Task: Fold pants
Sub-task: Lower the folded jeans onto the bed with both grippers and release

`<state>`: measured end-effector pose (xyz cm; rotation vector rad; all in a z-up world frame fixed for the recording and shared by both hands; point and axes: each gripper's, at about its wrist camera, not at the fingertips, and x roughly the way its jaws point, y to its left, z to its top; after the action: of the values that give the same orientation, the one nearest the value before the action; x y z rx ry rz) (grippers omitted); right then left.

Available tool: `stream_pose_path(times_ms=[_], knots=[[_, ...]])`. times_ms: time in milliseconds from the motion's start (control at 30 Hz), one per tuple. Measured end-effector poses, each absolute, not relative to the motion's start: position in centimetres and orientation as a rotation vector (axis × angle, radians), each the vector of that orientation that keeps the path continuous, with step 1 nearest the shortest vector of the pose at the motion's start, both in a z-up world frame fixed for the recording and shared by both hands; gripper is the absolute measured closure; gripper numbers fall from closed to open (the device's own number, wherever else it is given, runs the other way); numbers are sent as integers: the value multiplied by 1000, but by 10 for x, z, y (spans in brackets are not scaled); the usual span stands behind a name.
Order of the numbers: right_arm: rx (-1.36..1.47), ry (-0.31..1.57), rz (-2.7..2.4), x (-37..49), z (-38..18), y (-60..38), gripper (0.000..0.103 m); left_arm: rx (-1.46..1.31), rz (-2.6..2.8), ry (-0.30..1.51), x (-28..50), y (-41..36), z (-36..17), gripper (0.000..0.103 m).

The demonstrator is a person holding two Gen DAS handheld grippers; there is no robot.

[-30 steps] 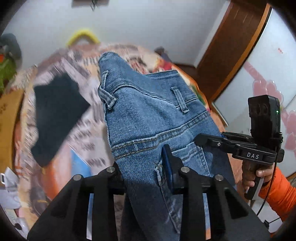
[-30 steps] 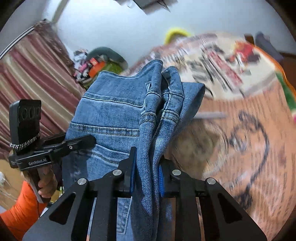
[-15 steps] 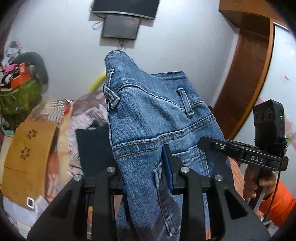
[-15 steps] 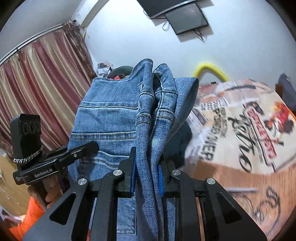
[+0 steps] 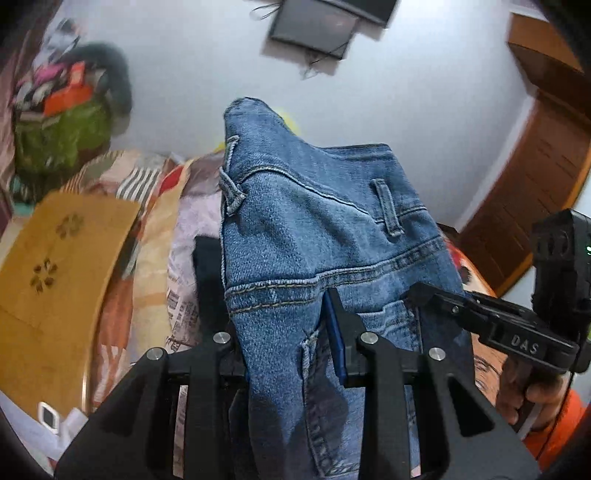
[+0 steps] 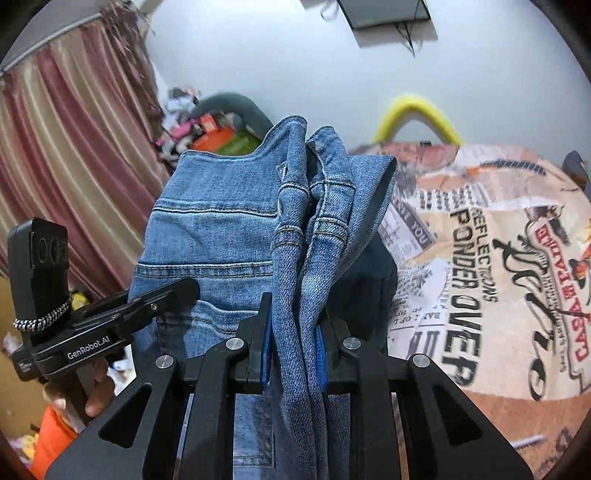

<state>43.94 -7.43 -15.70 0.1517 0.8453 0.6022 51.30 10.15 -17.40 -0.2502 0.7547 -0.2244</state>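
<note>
Denim, stitched and bunched, the jeans (image 5: pixel 314 236) hang pinched in both the left gripper (image 5: pixel 284 339) and right gripper (image 6: pixel 291 332).

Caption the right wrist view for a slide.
Right gripper clamps bunched blue denim jeans held up over a newspaper-print bedspread, left gripper gripping alongside.

A bed with a newsprint-patterned cover (image 6: pixel 480 258) fills the right of the right wrist view — a dark folded garment (image 6: pixel 365 280) lies on it. A yellow curved tube (image 6: pixel 417 110) rises behind it against the wall, below a wall-mounted screen (image 6: pixel 388 11). Striped maroon curtains (image 6: pixel 66 155) hang left. A wooden door (image 5: pixel 532 206) and a tan board with flower cut-outs (image 5: pixel 55 266) appear in the left wrist view.
</note>
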Motion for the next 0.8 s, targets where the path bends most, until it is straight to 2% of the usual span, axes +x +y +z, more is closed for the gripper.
stream_pose_path(times_ms=[167,267,300,500,567,800], knots=[[72,1026,507,479,-218,-57,85,-242,-137,907,558,102,-260,71],[102,1047,515,482,-229,-66,82,-251,-117,1038,574,99,-304,66],[113,1044,519,479,-228,-68,82,-254,-112,1033,573,98,-309,65],[91,994,510,451,-216,-80,75,-270,-86,1009,553,107,-300,62],[78,975,508,436,-205,-82,72,-223,-47,1003,534,104,-281,62],[49,815,549,368,-146,-108,72,-103,-46,880,466,99,-200,61]])
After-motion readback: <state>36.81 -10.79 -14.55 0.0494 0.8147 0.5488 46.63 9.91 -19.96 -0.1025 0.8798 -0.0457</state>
